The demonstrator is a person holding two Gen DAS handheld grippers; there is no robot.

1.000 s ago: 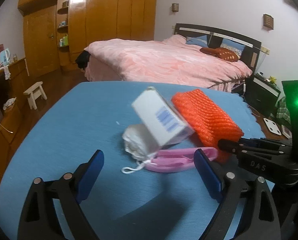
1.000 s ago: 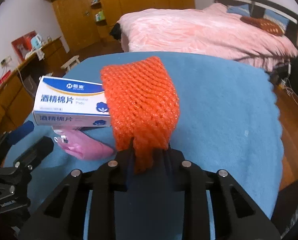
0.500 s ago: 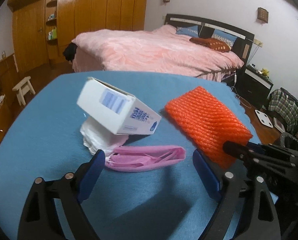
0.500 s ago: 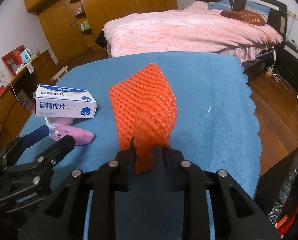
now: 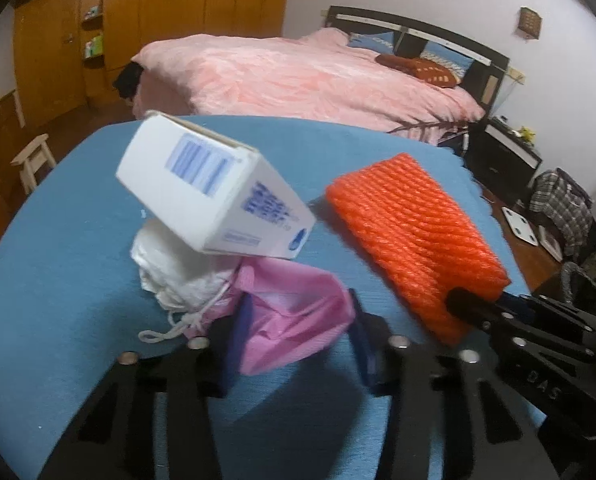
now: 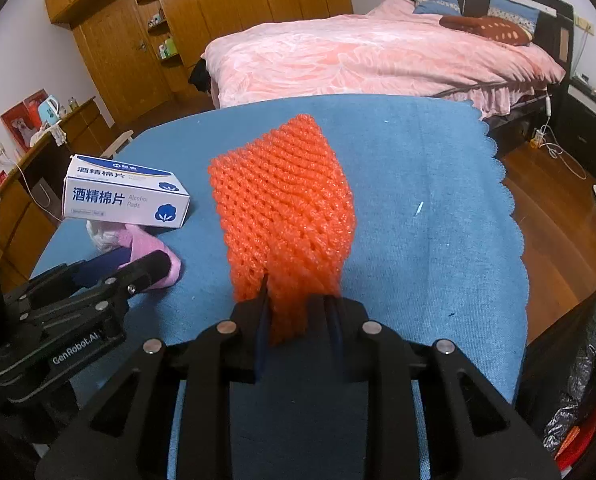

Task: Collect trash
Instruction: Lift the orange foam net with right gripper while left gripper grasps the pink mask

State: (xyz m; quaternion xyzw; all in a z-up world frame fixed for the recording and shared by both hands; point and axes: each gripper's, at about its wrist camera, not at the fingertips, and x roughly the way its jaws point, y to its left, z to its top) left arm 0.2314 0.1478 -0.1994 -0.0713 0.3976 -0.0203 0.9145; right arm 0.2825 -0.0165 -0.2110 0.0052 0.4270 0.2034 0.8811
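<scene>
Trash on the blue-covered table (image 6: 437,200) is in two lots, one per gripper. The right gripper (image 6: 298,312) has its fingers drawn together and clamped on the near end of the orange foam net (image 6: 282,208), whose long axis runs away from the jaws toward twelve o'clock in the right wrist view, and from about five up to eleven o'clock in the left wrist view. The left gripper (image 5: 298,336) has just been closing, and the pink mask (image 5: 294,312) is bunched between its blue pads, which appear to press on it; the mask lies crosswise to the fingers, roughly nine to three o'clock. At about ten o'clock from the mask sits a white crumpled wad (image 5: 170,264) with a loose string trailing toward the left finger, and the alcohol pad box (image 5: 214,196) rests tilted on top of wad and mask, its long axis pointing from ten down to four o'clock. My judgement of the risks: lifting the mask could tip the box off its perch or drag the wad along by the string. The grip on the mask looks shallow, on thin folded fabric, so it may slip out. The net is held by one squashed end only, so it could droop or pull free if swung.
</scene>
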